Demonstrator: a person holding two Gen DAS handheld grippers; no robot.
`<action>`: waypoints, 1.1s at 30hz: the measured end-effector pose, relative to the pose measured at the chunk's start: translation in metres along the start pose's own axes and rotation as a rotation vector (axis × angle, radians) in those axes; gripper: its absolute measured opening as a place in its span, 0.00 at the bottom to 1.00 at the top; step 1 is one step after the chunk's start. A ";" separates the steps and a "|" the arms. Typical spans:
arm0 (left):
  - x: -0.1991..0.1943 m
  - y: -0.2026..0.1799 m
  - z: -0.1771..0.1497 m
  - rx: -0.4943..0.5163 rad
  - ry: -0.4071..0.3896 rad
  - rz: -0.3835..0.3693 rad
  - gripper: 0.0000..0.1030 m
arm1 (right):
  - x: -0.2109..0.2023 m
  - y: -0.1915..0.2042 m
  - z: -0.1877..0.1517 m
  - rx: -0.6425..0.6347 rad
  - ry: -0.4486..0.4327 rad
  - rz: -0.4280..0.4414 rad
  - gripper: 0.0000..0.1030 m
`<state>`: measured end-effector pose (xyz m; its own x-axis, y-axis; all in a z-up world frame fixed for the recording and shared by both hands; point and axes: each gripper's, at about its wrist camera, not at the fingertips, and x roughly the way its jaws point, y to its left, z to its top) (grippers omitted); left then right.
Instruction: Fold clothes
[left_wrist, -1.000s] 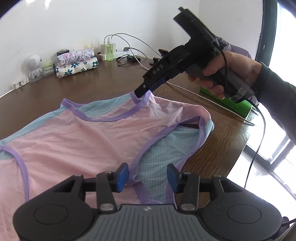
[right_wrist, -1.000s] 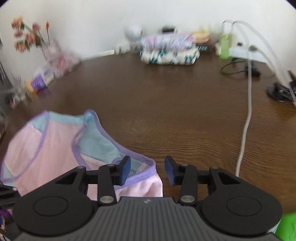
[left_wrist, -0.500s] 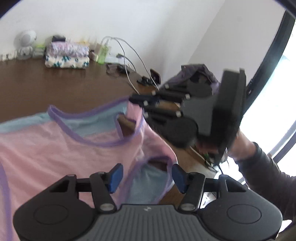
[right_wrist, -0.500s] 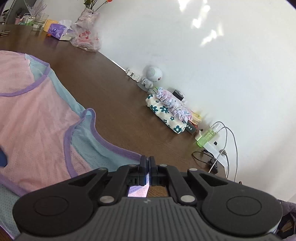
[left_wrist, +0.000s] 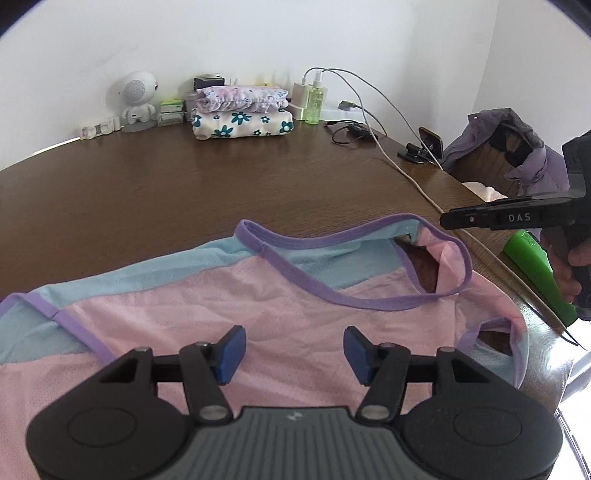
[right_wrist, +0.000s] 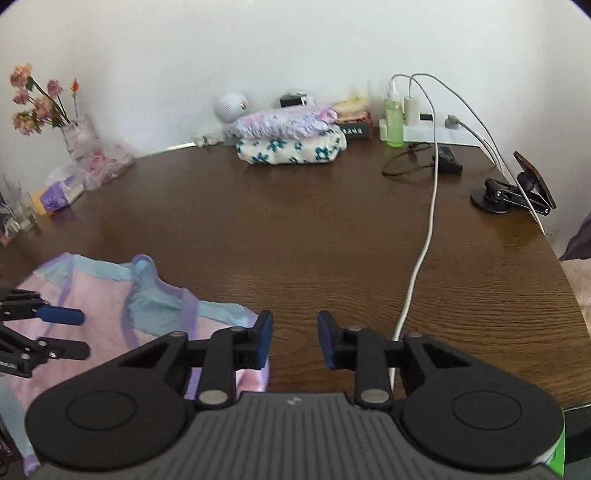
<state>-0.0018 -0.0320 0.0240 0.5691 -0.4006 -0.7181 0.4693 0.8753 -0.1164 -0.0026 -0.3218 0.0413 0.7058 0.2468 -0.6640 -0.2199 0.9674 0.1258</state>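
Observation:
A pink and light-blue sleeveless top (left_wrist: 295, 295) with purple trim lies spread on the brown table (left_wrist: 221, 192). My left gripper (left_wrist: 293, 350) hovers over its pink middle, open, with no cloth pinched between the blue pads. My right gripper (left_wrist: 448, 220) is held by a hand at the right, just off the top's shoulder strap (left_wrist: 454, 254). In the right wrist view the right gripper (right_wrist: 295, 339) has its jaws opening with nothing between them; the top's edge (right_wrist: 221, 314) lies beside its left finger. The left gripper (right_wrist: 74, 332) shows at the far left over the top.
A stack of folded floral clothes (right_wrist: 291, 144) sits at the back by the wall, next to a white figure (left_wrist: 138, 96) and a green bottle (right_wrist: 393, 122). A white cable (right_wrist: 424, 240) crosses the table's right side. A phone stand (right_wrist: 513, 192), a flower vase (right_wrist: 77, 136) and a green object (left_wrist: 535, 273) occupy the edges.
Half a second ago the right gripper was shut on the top's edge and held it up. It has since let go and drawn back right. The left gripper moved over the top's middle.

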 end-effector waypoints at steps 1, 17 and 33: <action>0.001 0.000 -0.002 -0.003 -0.002 0.006 0.56 | 0.008 -0.002 0.000 -0.003 0.020 -0.009 0.25; 0.002 -0.013 -0.007 0.021 -0.032 0.073 0.56 | 0.013 0.033 -0.001 -0.083 -0.008 -0.123 0.23; 0.056 -0.128 0.041 0.288 0.101 -0.278 0.51 | -0.086 0.061 -0.092 -0.035 0.009 -0.005 0.33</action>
<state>-0.0018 -0.1776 0.0269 0.3319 -0.5702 -0.7515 0.7735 0.6205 -0.1291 -0.1386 -0.2897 0.0387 0.7008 0.2411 -0.6713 -0.2399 0.9660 0.0966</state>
